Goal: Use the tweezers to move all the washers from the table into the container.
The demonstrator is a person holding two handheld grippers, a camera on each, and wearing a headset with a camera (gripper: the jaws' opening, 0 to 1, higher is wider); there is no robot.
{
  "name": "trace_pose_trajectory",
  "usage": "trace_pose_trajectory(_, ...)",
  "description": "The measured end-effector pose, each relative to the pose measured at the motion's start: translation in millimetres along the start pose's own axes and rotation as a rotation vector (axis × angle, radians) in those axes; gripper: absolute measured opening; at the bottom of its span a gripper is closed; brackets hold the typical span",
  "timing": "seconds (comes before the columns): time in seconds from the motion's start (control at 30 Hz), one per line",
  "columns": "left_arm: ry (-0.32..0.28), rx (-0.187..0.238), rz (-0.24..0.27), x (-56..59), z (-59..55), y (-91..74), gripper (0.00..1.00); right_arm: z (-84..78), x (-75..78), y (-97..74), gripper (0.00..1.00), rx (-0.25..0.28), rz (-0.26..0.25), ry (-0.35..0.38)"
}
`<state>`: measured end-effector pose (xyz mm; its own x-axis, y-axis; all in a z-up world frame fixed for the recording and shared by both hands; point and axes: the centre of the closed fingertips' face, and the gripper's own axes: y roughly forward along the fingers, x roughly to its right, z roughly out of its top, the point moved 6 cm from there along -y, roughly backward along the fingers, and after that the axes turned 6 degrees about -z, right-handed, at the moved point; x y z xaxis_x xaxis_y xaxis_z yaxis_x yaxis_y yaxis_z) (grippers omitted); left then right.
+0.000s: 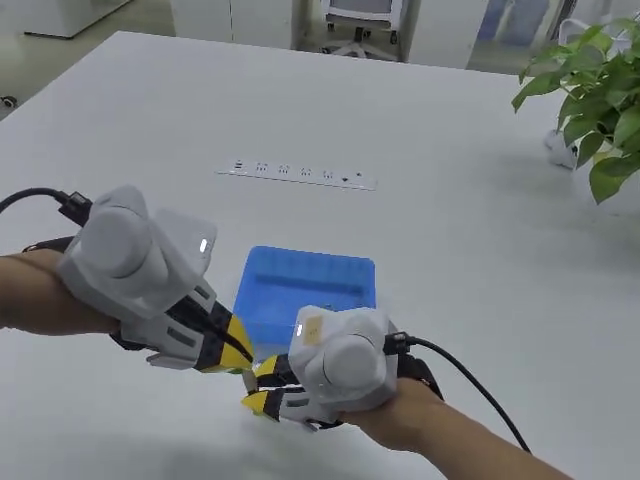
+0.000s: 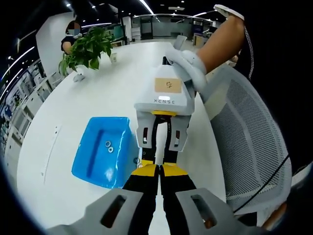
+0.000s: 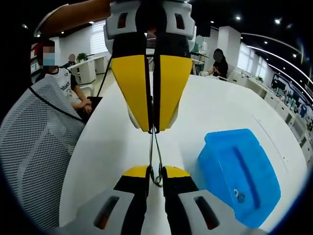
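Note:
The thin metal tweezers [image 3: 154,152] run between the two grippers, which face each other tip to tip. My right gripper [image 3: 156,175] has its yellow-tipped jaws shut on one end. My left gripper [image 2: 159,172] is shut on the other end, and its yellow jaws come down from the top of the right gripper view. In the head view the left gripper [image 1: 240,356] and the right gripper [image 1: 258,388] meet just in front of the blue container [image 1: 310,285]. Two washers [image 2: 109,146] lie inside the container [image 2: 93,161]; they show again as washers [image 3: 238,194] in the right gripper view.
A white power strip [image 1: 295,173] lies on the table beyond the container. A potted plant [image 1: 595,100] stands at the far right. A mesh chair [image 2: 249,142] is beside the table's near edge. Cables trail from both grippers. People sit in the background.

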<state>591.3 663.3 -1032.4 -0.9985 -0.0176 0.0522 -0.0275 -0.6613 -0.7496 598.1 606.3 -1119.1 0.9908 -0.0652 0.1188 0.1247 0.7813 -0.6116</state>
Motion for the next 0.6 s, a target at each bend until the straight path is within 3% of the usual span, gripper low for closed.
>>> trace_pose_trajectory(0.6, -0.022, 0.012, 0.006, -8.4, 1.0, -0.9, 0.05, -6.2, -0.1, -2.3, 0.16, -0.012, -0.007, 0.005)
